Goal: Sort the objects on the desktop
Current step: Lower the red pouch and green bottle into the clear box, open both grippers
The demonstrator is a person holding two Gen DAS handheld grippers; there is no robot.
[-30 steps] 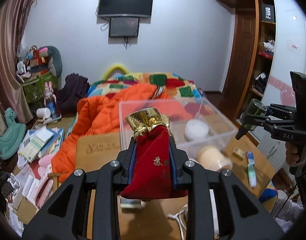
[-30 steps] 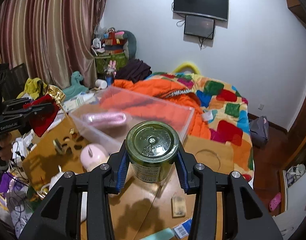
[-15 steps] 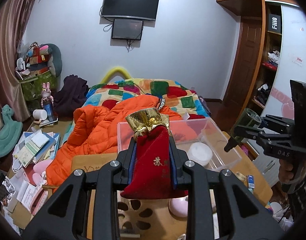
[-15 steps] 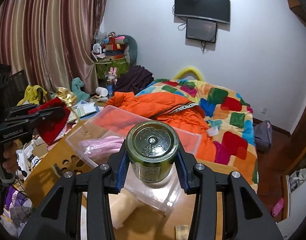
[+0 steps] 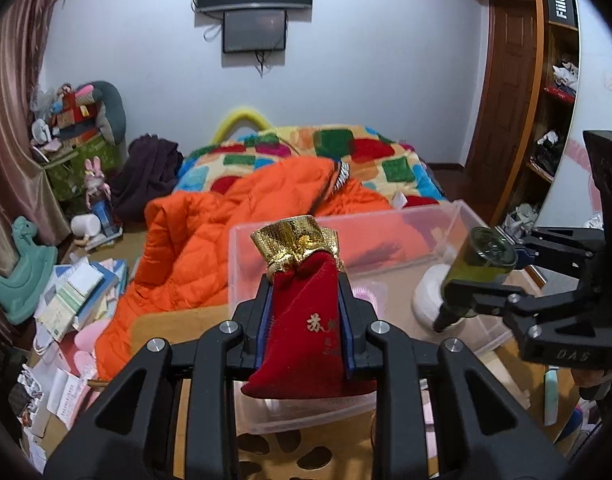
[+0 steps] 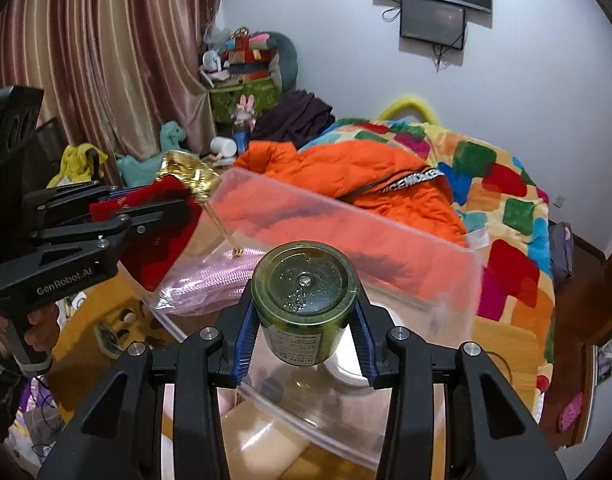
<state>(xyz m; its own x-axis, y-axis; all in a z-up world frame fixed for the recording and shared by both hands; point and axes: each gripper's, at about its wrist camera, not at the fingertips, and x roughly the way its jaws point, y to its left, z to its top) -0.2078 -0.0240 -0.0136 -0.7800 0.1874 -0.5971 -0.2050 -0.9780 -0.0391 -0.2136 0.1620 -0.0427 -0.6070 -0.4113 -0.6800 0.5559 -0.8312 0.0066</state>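
My left gripper (image 5: pixel 304 320) is shut on a red velvet pouch (image 5: pixel 310 336) with a gold top, held over the near left part of a clear plastic bin (image 5: pixel 346 224). My right gripper (image 6: pixel 304 316) is shut on a green glass jar (image 6: pixel 306 292), its base facing the camera, above the bin's (image 6: pixel 386 232) near edge. In the left wrist view the jar (image 5: pixel 478 268) and right gripper (image 5: pixel 482 280) hang over the bin's right side. The right wrist view shows the pouch (image 6: pixel 157 224) in the left gripper (image 6: pixel 145 208) at the bin's left end.
Inside the bin lie a pink bundle (image 6: pixel 209 280) and a white round item (image 5: pixel 426 300). The bin stands on a wooden table (image 5: pixel 161 324). Behind it are an orange jacket (image 5: pixel 225 240) and a colourful quilt (image 6: pixel 506 200). Books and papers (image 5: pixel 73 300) clutter the floor at left.
Both grippers have moved forward and slightly down toward the bin, which now looks larger and sits under the pouch and the jar. Both grips are unchanged.
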